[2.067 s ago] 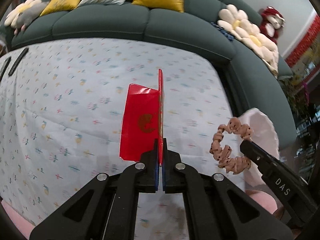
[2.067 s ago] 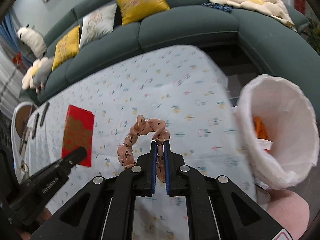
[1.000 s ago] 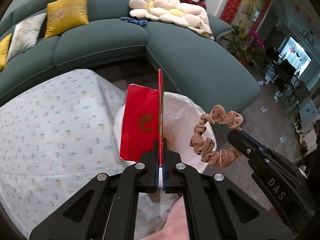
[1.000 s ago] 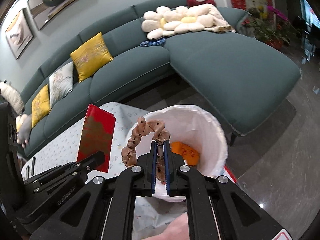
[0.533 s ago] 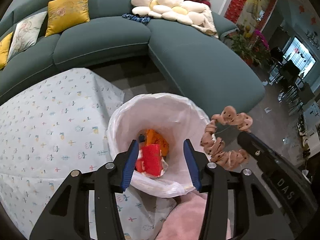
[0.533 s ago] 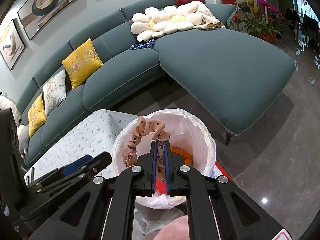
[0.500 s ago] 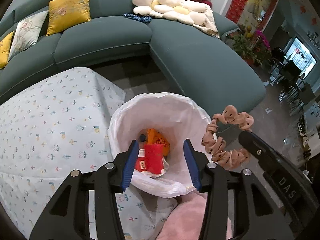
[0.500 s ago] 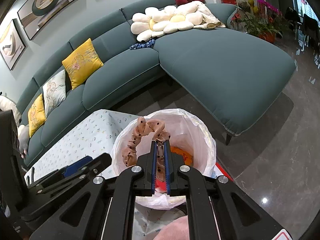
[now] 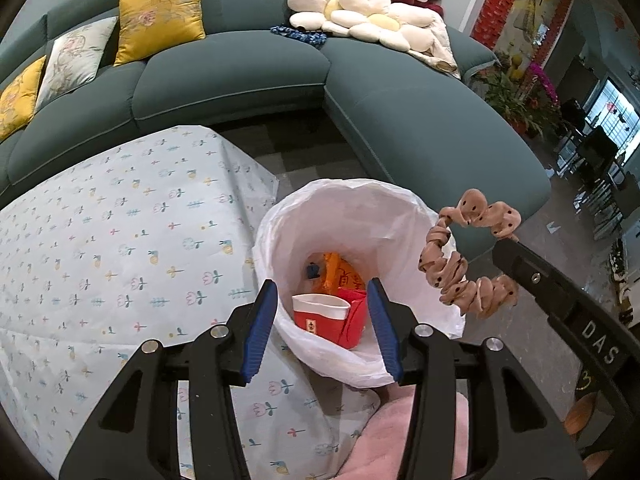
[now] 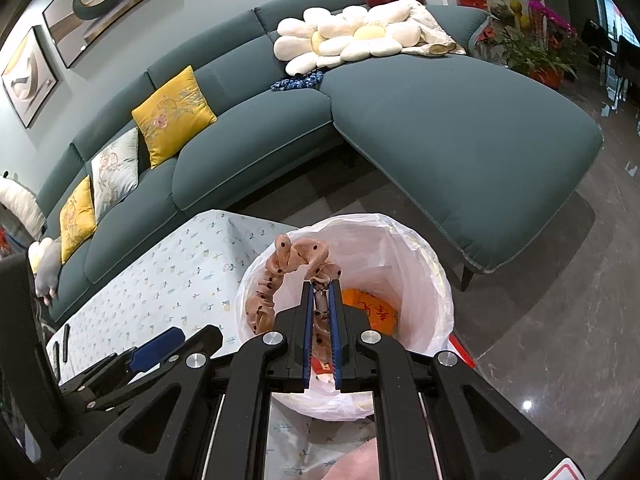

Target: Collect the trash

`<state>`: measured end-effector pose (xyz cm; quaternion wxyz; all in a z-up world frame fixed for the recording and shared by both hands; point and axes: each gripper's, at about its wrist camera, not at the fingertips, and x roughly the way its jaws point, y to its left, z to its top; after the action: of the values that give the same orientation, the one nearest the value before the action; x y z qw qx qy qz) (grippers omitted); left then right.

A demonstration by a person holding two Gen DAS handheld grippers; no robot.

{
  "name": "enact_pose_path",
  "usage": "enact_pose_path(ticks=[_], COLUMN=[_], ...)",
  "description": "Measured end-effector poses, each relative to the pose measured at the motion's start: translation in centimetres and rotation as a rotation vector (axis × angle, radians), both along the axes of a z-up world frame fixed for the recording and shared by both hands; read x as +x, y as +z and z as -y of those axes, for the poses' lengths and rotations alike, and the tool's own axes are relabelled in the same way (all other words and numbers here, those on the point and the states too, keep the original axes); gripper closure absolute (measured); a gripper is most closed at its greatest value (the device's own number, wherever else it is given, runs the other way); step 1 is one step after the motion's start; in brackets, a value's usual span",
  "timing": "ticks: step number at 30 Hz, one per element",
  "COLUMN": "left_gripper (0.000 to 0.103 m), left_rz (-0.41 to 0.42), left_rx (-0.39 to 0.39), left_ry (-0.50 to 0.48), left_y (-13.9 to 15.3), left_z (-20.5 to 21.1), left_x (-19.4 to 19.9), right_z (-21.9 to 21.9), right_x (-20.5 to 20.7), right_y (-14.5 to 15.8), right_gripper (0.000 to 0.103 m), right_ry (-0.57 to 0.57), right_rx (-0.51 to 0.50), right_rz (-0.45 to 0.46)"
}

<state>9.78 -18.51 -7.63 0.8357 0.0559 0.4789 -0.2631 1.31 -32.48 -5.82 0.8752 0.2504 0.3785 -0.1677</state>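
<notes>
red packet lies in the bin, left gripper wide and empty; right gripper clamps the scrunchie, undropped.

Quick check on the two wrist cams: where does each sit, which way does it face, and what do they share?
Left wrist: on the left gripper, looking down along its open fingers into the trash bag; the right gripper with the scrunchie enters from the right.
Right wrist: on the right gripper, looking down into the same bag, shut on the scrunchie; the left gripper shows at lower left.
Shared: bag, scrunchie, tablecloth, sofa, a pink sleeve.
</notes>
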Motion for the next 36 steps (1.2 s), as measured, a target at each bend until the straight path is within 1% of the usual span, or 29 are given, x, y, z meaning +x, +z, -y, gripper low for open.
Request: enact_pose_path(ticks=[2,4,7,12,14,18,20,24,26,30,34,36], left_gripper=[0.058,0.056,0.052,0.049,0.048,0.047,0.047,0.047,0.047,0.046,0.046,0.044], left_rz=[0.001,0.003,0.003,0.004,0.001,-0.002,-0.003,-0.002,0.002,0.006,0.008,0.009], left_rx=[0.003,0.006,0.006,0.013,0.014,0.013,0.014,0.016,0.019,0.020,0.024,0.024], left_ry=[0.007,0.014,0.029,0.045,0.054,0.064,0.067,0.073,0.075,0.078,0.084,0.087], left_y=[0.0,0.0,-0.1,-0.2,-0.3,-0.4,-0.5,-0.4,-0.4,-0.3,-0.3,-0.2], left_z=[-0.3,-0.5,-1.0,-1.6,-2.0,-2.5,-2.7,-3.1,-3.2,-3.5,-3.9,-4.0], left_x=[0.0,0.1,0.3,0.5,0.6,0.7,0.8,0.7,0.6,0.5,0.4,0.3], right_z=[-0.2,-0.4,-0.9,-1.5,-1.7,-1.8,-1.8,-2.4,-2.8,-3.3,-3.5,-3.6], right_x=[0.3,0.8,1.4,2.1,2.3,2.4,2.4,2.3,2.3,2.0,1.8,1.6], right_y=[0.1,0.2,0.4,0.8,1.0,1.3,1.4,1.6,1.7,1.7,1.7,1.6], right_gripper=[0.095,0.094,0.090,0.088,0.080,0.072,0.067,0.062,0.057,0.051,0.041,0.039], right_ry=[0.007,0.018,0.030,0.042,0.041,0.037,0.036,0.051,0.062,0.075,0.078,0.081], right_rx=[0.000,-0.002,-0.013,-0.027,-0.037,-0.046,-0.052,-0.088,-0.100,-0.112,-0.114,-0.117], right_rz=[-0.001,-0.002,-0.003,0.000,0.002,0.009,0.009,-0.005,-0.012,-0.021,-0.027,-0.030])
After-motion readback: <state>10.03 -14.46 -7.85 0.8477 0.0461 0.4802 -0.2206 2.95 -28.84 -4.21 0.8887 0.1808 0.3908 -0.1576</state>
